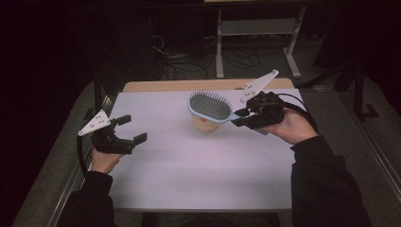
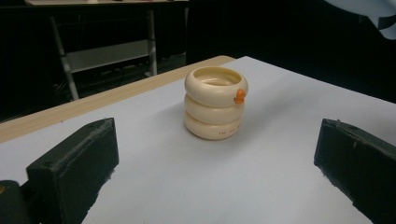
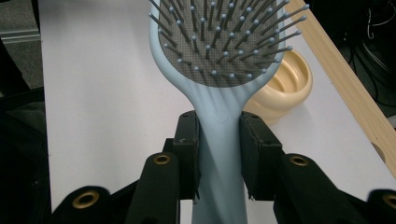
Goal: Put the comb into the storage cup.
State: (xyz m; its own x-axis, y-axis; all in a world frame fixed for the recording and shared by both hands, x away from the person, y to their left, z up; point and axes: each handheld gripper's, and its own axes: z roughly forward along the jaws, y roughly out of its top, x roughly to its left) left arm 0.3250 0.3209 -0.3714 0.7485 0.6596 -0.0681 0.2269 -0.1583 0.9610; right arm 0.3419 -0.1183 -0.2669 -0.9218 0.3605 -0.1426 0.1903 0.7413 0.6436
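A light blue hairbrush (image 1: 210,106) (image 3: 219,56) with grey bristles facing up hangs over the table, its handle clamped between the jaws of my right gripper (image 1: 241,117) (image 3: 218,140). Under the brush head stands a cream ribbed cup (image 1: 204,124) (image 2: 215,102) (image 3: 282,84) with a small orange knob on its side. The cup is upright and partly hidden by the brush in the high view. My left gripper (image 1: 130,128) (image 2: 215,158) is at the table's left side, open, with nothing between its jaws, pointed toward the cup from a distance.
The white table top (image 1: 189,165) has a wooden strip (image 1: 156,86) along its far edge. Beyond the table stand a metal frame (image 1: 255,33) and cables on the dark floor. A corner of the brush (image 2: 373,14) hangs at the top right of the left gripper view.
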